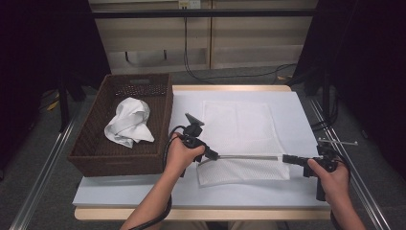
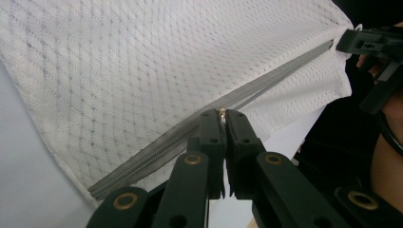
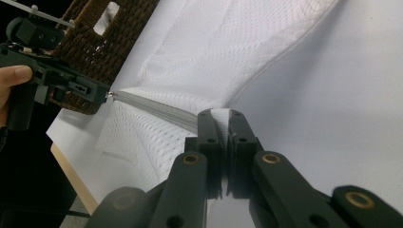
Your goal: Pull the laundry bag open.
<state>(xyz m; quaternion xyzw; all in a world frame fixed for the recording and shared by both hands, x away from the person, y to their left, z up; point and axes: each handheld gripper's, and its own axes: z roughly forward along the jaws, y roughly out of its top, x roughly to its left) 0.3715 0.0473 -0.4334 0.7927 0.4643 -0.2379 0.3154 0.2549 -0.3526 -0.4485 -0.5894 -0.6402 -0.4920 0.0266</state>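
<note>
White and smooth, the tabletop (image 1: 297, 191) carries a flat mesh laundry bag (image 1: 239, 127) of fine diamond-patterned netting, its near edge lifted and pulled taut along a grey zipper (image 1: 249, 157). At the zipper's left end, the left gripper (image 1: 214, 155) has its black fingers (image 2: 211, 137) clamped together on a small metal zipper pull (image 2: 222, 113). At the zipper's right end, the right gripper (image 1: 286, 158) pinches the bag's corner between closed fingers (image 3: 209, 137). Left of the bag stands a rectangular dark brown woven basket (image 1: 91, 139) holding a crumpled white cloth (image 1: 129, 122).
</note>
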